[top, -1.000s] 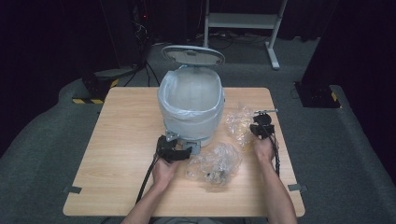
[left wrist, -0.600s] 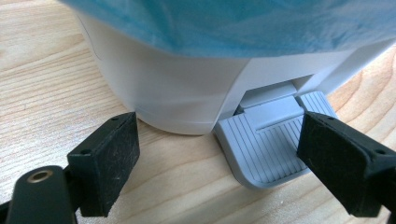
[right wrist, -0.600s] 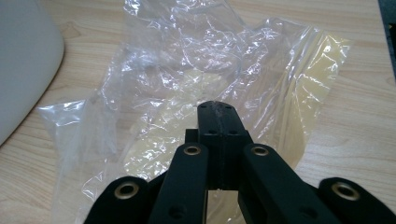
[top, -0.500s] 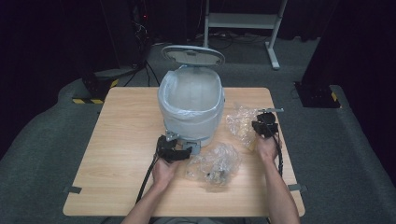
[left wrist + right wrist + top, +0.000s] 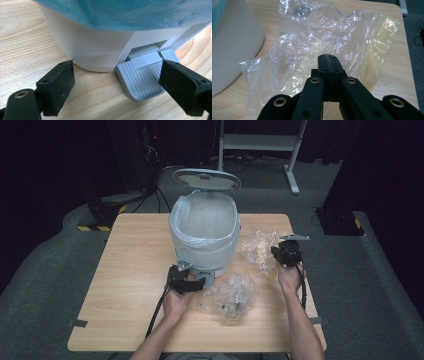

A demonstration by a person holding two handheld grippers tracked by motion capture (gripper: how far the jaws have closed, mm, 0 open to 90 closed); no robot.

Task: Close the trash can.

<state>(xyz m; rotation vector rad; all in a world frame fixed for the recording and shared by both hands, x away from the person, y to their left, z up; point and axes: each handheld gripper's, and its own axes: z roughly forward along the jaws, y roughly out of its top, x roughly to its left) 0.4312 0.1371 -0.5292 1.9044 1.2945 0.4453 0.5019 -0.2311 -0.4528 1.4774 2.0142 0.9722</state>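
Note:
A white pedal bin (image 5: pixel 204 227) with a pale blue liner stands mid-table, its lid (image 5: pixel 206 179) raised. My left gripper (image 5: pixel 192 282) rests at the bin's front. In the left gripper view, the left gripper (image 5: pixel 117 75) stands open, its jaws either side of the grey foot pedal (image 5: pixel 142 75) without touching it. My right gripper (image 5: pixel 277 254) is to the right of the bin. In the right gripper view, the right gripper (image 5: pixel 328 60) is shut on the film of a crumpled clear plastic bag (image 5: pixel 332 32), which is held a little off the table (image 5: pixel 130 270).
A second crumpled clear bag (image 5: pixel 230 292) with dark bits inside lies in front of the bin, between my two hands. The table's left half is bare wood. Dark floor, stands and cables surround the table.
My right gripper has risen slightly and drawn the clear bag up with it. The left gripper and the bin have stayed put.

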